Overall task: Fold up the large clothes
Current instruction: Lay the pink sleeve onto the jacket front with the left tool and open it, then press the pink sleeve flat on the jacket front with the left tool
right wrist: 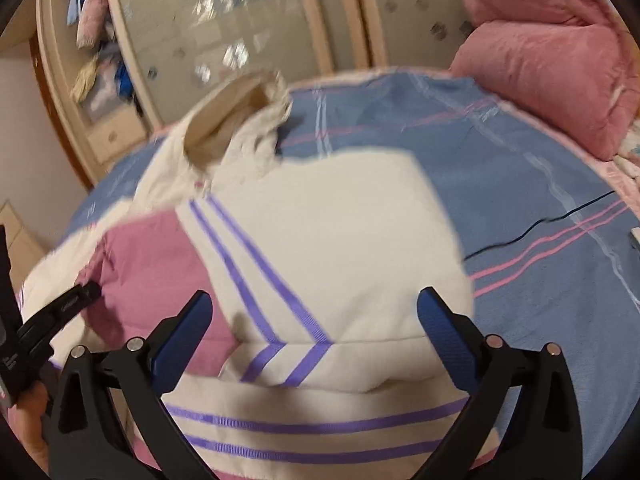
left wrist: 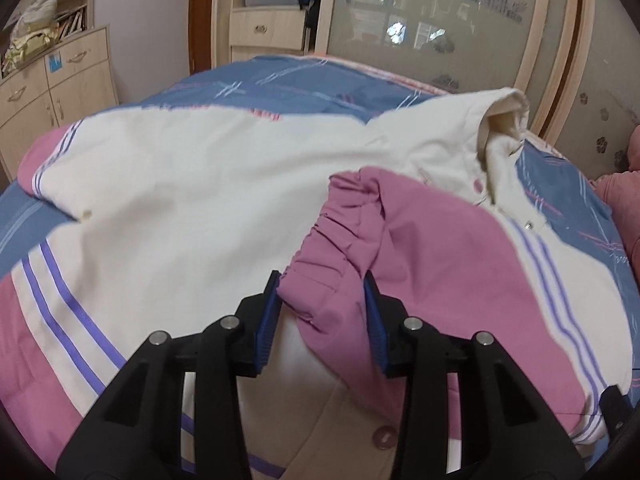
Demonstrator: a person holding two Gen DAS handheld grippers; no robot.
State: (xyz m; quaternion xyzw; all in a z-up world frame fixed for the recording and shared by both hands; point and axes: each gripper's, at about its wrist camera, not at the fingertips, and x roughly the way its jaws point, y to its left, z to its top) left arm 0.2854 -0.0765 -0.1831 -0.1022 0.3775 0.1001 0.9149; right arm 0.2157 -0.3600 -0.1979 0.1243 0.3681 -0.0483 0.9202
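A cream, pink and purple-striped jacket (left wrist: 180, 184) lies spread on the bed, collar (left wrist: 500, 120) at the far right. Its pink sleeve (left wrist: 420, 248) is folded across the body. My left gripper (left wrist: 322, 292) has its blue pads on either side of the sleeve's gathered pink cuff (left wrist: 332, 256), closed on it. In the right wrist view the jacket (right wrist: 340, 240) fills the middle. My right gripper (right wrist: 316, 316) is wide open above the cream part with purple stripes, holding nothing. The left gripper's tip (right wrist: 80, 296) shows at the left, on the pink sleeve.
The bed has a blue sheet with pink stripes (right wrist: 540, 200). A pink quilt (right wrist: 552, 52) is piled at the far right. A black cable (right wrist: 532, 228) runs over the sheet. A wardrobe (left wrist: 440, 20) and drawers (left wrist: 52, 92) stand behind the bed.
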